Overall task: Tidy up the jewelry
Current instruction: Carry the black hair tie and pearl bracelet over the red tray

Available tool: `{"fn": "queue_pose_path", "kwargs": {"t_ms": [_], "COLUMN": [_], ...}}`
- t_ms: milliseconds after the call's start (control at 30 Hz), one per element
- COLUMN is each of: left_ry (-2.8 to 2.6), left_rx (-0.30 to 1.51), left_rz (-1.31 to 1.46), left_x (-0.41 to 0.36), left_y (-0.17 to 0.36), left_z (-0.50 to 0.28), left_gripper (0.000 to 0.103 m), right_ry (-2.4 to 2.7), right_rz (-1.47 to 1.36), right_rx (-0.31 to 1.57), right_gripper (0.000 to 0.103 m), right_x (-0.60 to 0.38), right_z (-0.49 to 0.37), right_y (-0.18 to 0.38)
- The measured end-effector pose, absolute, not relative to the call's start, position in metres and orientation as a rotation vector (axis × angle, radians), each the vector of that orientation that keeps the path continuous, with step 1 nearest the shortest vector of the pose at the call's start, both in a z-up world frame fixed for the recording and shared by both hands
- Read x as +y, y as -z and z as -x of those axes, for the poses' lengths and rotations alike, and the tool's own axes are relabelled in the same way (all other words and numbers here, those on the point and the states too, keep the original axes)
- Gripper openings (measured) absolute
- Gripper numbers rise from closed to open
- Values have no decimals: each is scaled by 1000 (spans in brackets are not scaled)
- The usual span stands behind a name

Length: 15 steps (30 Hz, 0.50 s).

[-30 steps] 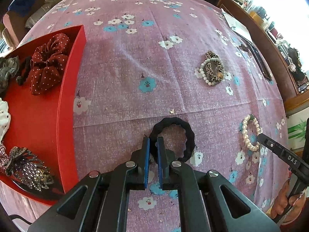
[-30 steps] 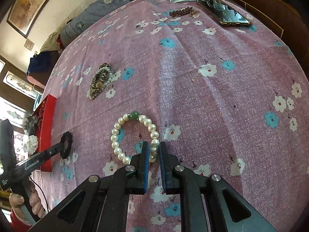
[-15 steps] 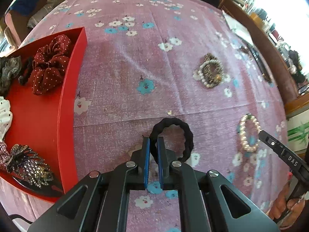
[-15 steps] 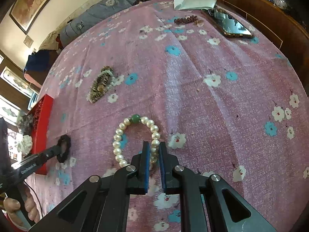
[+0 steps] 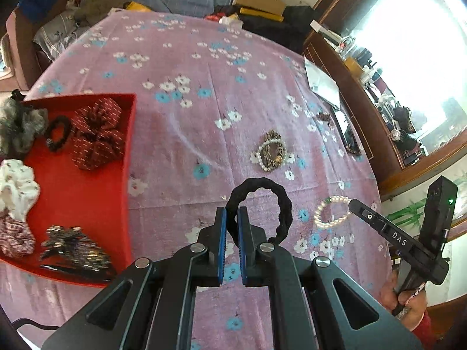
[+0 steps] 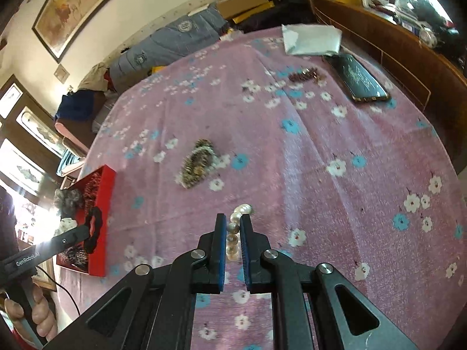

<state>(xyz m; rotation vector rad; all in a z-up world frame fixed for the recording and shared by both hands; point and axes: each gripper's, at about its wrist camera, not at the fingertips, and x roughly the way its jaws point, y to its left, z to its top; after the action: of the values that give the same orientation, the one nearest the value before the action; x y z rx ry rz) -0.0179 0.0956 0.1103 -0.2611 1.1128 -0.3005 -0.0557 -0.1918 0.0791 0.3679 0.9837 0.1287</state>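
Over the pink floral bedspread, both grippers were up off the cloth and each carried a catch. The left gripper had its blue pads pressed together on the near side of a black scrunchie, the loop standing up beyond the fingertips and clear of the fabric. In the right wrist view that same scrunchie hung at the tip of the left tool, right in front of the red tray's wall.

The right gripper was pinching a pearl bracelet; a run of beads sat between the pads with a few more poking out past the tips. From the left wrist camera the bracelet dangled as an open ring from the right tool's tip, a green bead at its top.

The red tray sat at the left edge of the bedspread. Inside it lay a dark red patterned scrunchie, a small black hair tie, a white scrunchie, a striped one and a sparkly hair clip; a grey fluffy scrunchie draped over its far corner.

Out on the spread, well apart from the tray, lay a leopard-print and pearl hair tie. Farther off were a brown beaded clip, a phone just beside it and a white packet.
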Motion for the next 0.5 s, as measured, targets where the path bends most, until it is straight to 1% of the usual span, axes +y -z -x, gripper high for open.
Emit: {"fn": "queue_pose_path", "kwargs": {"t_ms": [167,500], "left_ry": [263,220], "left_rx": [1094,1106], "left_rz": [231,292], "left_x": [106,137], "left_y": [-117,-112], "left_z": [20,29], "left_gripper": [7,7], "right_ry": [-147,-179], "right_rz": [-370,-353], "right_rx": [973,971], "right_gripper": [10,10], "right_x": [-183,-160], "right_z": [55,49], "right_y": [-87,-99]}}
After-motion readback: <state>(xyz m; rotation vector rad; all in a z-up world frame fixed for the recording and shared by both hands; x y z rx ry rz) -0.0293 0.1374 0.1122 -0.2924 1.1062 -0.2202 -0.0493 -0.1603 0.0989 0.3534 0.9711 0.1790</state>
